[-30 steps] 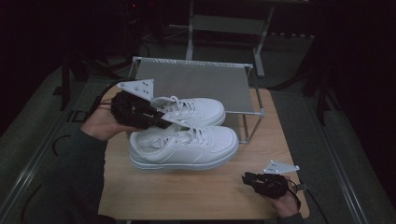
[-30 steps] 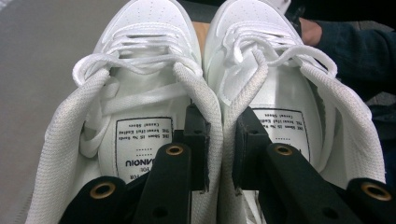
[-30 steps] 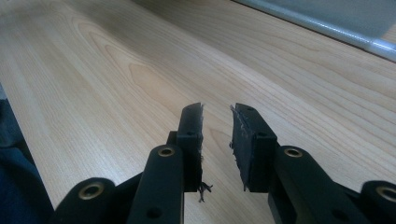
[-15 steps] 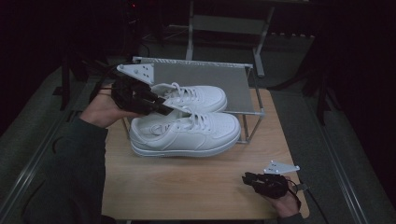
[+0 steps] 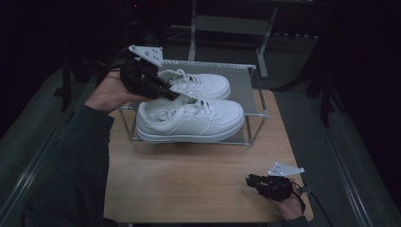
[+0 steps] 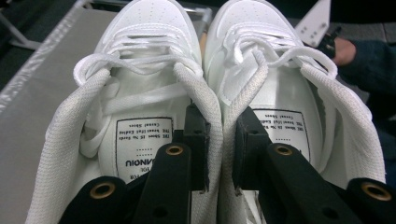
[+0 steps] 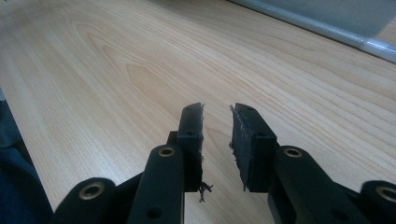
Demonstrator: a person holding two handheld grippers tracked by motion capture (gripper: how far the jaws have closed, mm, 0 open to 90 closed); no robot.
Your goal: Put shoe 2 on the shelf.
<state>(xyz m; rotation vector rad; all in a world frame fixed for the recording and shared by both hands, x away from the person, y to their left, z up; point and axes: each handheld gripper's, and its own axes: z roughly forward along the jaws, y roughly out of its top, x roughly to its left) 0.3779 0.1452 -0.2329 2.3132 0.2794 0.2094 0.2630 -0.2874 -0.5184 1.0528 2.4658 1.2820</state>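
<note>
Shoes: two white lace-up sneakers, near shoe (image 5: 191, 122) and far shoe (image 5: 201, 84), side by side and touching at the collars; left gripper (image 5: 165, 93) has one jaw inside each shoe, clamping the two adjoining collar walls together; in the left gripper view the left jaw sits in the left shoe (image 6: 135, 93) over its printed insole label, the right jaw in the right shoe (image 6: 280, 88), both toes pointing away beyond the jaw tips; shoes are over a low wire rack (image 5: 257, 116) with a grey shelf; can't tell whether the soles touch the shelf or hang just above it; rack shelf shows as a flat grey sheet to the left of the jaws in the left gripper view.

Right gripper (image 5: 255, 181) rests low at the near right of the table (image 5: 189, 179), well apart from the shoes; jaws released, a narrow gap between the pads, nothing between them; bare wood ahead of and under the tips in the right gripper view (image 7: 217, 121), frayed threads on the left pad.

Surface: pale wood-grain tabletop; metal rail of the rack crosses beyond the right jaws; room dark, grey floor around the table, metal stand legs behind the rack.
</note>
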